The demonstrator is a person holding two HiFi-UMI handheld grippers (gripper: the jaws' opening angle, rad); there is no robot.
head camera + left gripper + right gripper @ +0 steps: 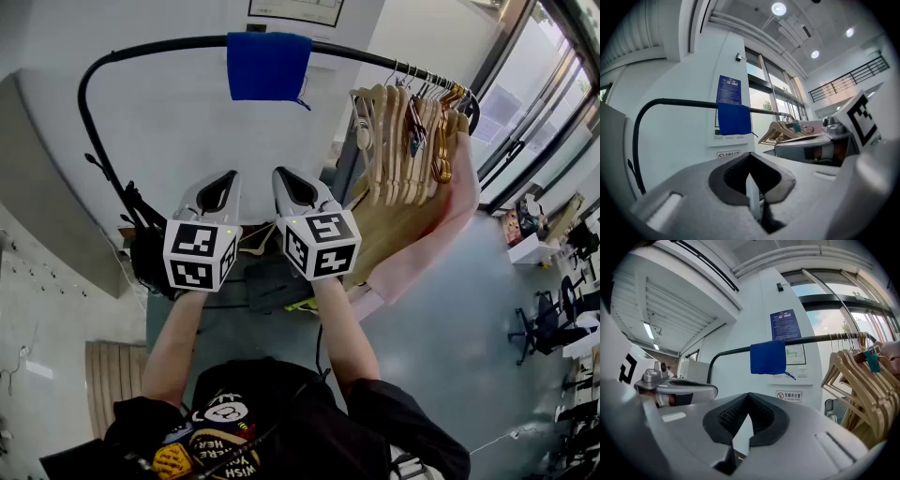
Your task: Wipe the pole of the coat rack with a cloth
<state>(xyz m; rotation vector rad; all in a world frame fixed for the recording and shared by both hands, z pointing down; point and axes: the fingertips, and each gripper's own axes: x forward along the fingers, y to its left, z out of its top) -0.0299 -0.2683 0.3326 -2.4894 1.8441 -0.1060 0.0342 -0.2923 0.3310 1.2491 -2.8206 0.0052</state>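
Observation:
A black coat rack pole [150, 47] curves up from the left and runs across the top of the head view. A blue cloth [269, 66] hangs draped over it. My left gripper [223, 178] and right gripper [287, 175] are side by side below the cloth, well short of the pole, both shut and empty. In the left gripper view, the pole [679, 101] and cloth [734, 119] stand beyond the gripper [750, 158]. The right gripper view shows the pole [731, 351] and cloth [767, 357] above the gripper [749, 397].
Several wooden hangers [403, 141] hang bunched at the pole's right end, held by another person's arm [441, 225]. A white wall panel [187, 122] stands behind the rack. Dark bags [150, 258] lie at its foot. A slatted wooden bench [112, 375] is at lower left.

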